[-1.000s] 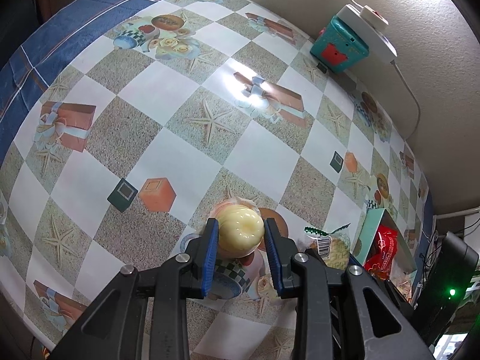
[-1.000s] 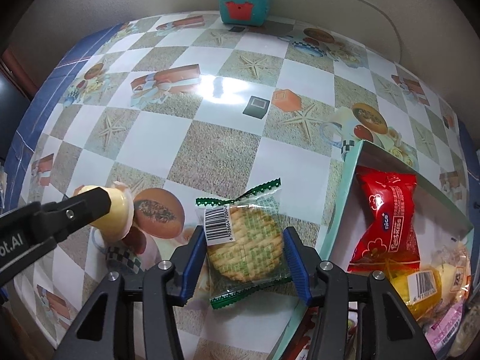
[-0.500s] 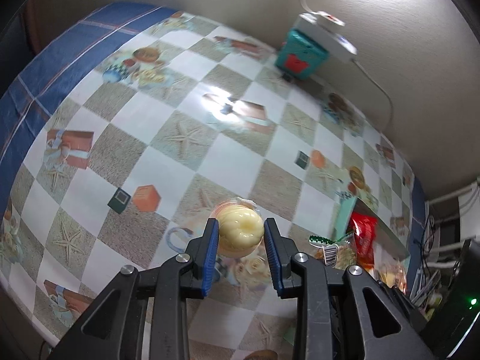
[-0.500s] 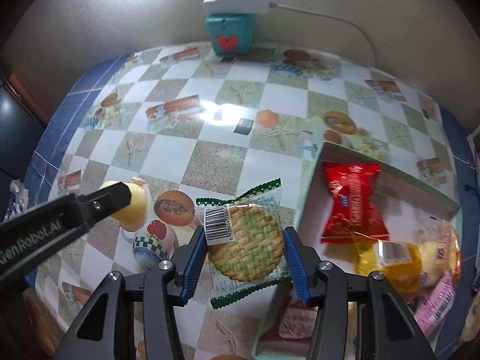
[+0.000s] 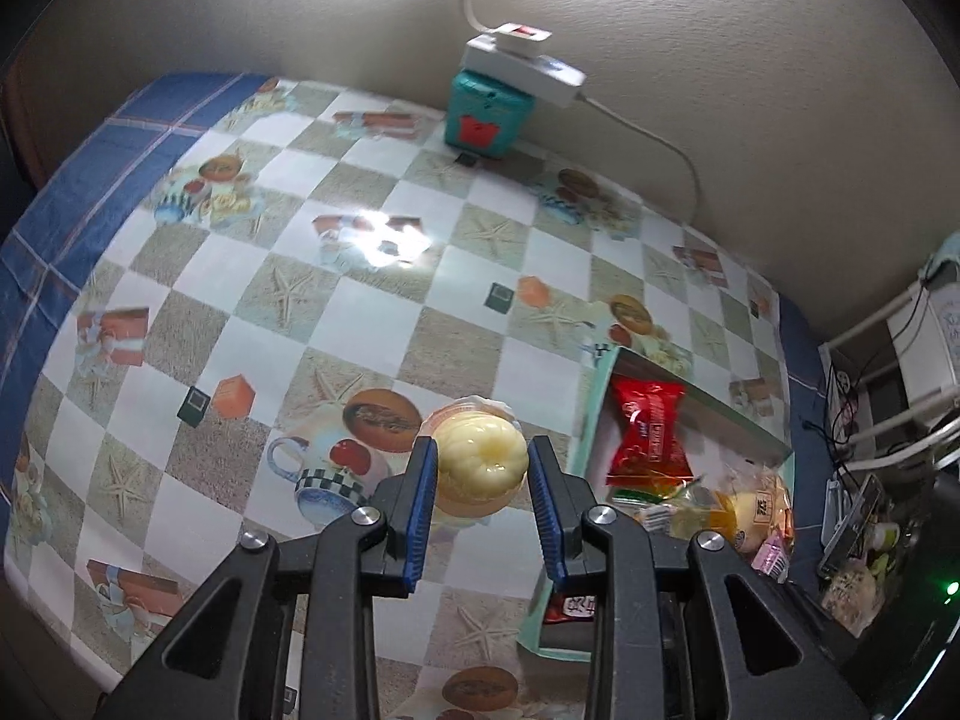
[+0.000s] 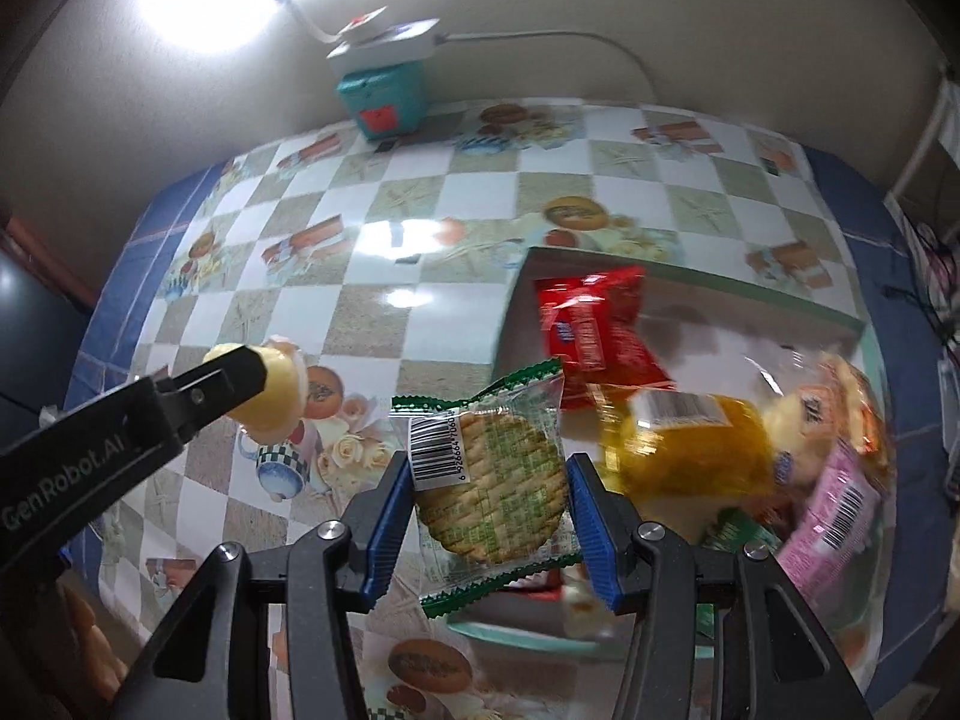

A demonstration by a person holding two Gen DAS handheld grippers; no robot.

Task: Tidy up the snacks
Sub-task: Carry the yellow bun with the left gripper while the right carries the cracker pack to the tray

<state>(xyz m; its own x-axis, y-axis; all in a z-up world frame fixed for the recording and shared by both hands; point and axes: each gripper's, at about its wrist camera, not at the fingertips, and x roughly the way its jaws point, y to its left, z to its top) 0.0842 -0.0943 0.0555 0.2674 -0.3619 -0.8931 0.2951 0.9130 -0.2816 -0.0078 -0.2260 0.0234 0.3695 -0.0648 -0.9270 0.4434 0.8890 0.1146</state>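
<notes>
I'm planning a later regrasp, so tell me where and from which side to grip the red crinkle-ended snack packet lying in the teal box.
Grip the red crinkle-ended snack packet across its plump middle, coming straight down from above. It lies flat near the teal box's far wall, long sides exposed and nothing on top. Its crimped ends are thin and likely slippery, and the wall blocks a sideways approach.

Pale yellow jelly cup (image 5: 479,463): ridged dome in clear plastic, pinched at its sides between blue pads, clear of the tablecloth. Round lattice cracker (image 6: 492,483) in clear, green-edged wrapper with barcode: held flat-on, tilted, above the box's near edge. Open teal box (image 5: 594,420): holds red packet (image 5: 651,433), orange-yellow packet (image 6: 690,450), pink packet (image 6: 834,528).
</notes>
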